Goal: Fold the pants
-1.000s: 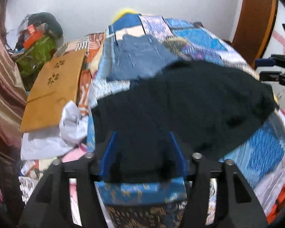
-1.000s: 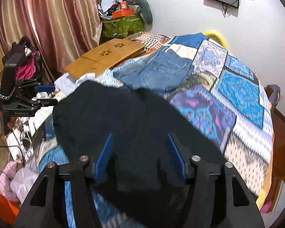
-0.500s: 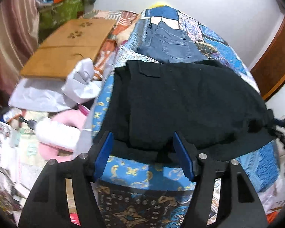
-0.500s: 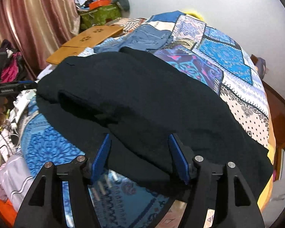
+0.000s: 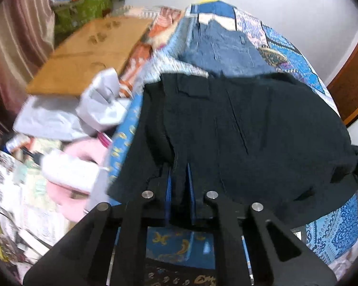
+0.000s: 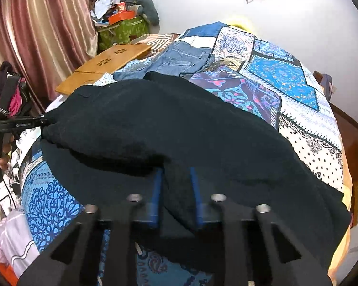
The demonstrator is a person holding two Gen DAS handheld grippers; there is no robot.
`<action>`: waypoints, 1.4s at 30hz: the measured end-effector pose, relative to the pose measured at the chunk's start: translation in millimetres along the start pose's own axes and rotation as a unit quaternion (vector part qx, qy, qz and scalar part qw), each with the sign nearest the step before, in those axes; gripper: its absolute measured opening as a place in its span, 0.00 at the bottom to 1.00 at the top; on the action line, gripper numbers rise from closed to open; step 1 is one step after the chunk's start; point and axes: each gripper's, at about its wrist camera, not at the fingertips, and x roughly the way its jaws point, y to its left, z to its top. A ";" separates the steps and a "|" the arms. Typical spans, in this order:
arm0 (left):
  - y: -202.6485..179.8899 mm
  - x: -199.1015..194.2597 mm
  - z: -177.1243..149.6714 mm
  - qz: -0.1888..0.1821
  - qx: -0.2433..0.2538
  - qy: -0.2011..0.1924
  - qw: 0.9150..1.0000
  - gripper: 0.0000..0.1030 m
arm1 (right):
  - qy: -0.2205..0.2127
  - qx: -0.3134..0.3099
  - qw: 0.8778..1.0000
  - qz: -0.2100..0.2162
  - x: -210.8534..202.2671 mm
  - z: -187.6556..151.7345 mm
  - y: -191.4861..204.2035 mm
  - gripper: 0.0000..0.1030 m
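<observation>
**Inspector A:** Garment located: black pants (image 6: 179,128) lie across the near part of the bed (image 6: 281,76), on its patchwork cover, with one layer doubled over and standing proud of the layer beneath.

**Inspector B:** Tool condition?

**Inspector A:** Left tool (image 5: 178,186) has its blue fingers drawn close together with a pleat of black cloth pinched between them, at the near edge of the pants. Right tool (image 6: 175,190) likewise: fingers narrowed on a ridge of the same fabric, though the gap looks a little wider.

**Inspector B:** Reason for two holds on one edge?

**Inspector A:** In my judgement, gripping two spaced points keeps the edge taut and level, so the layer can be carried over without sagging in the middle.

**Inspector B:** Obstructions?

**Inspector A:** Blue jeans (image 6: 183,57) lie farther up the bed, just beyond the pants' far edge. A wooden board (image 5: 83,54) sits off to the side, apart. The left view is blurred; finer detail not confirmed.
</observation>
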 end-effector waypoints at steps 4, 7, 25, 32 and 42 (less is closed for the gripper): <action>6.5 -28.1 8.6 0.032 0.007 -0.041 0.999 0.12 | -0.011 -0.010 1.000 0.021 -15.1 1.9 3.6 0.09; 17.7 -32.6 13.0 0.045 0.002 -0.043 0.998 0.12 | -0.011 -0.026 0.999 0.034 -22.6 -0.8 11.1 0.09; -5.4 -39.6 6.5 0.042 0.079 -0.010 0.996 0.25 | 0.026 0.033 0.999 0.021 -45.5 -25.7 -15.6 0.39; -93.4 -65.3 -0.4 -0.058 0.175 -0.037 0.982 0.34 | 0.015 0.033 0.999 0.033 -49.8 -25.4 -13.0 0.39; -168.7 -39.6 -27.7 -0.061 0.288 -0.016 0.956 0.57 | 0.001 -0.050 0.997 0.063 -27.6 -10.9 30.8 0.48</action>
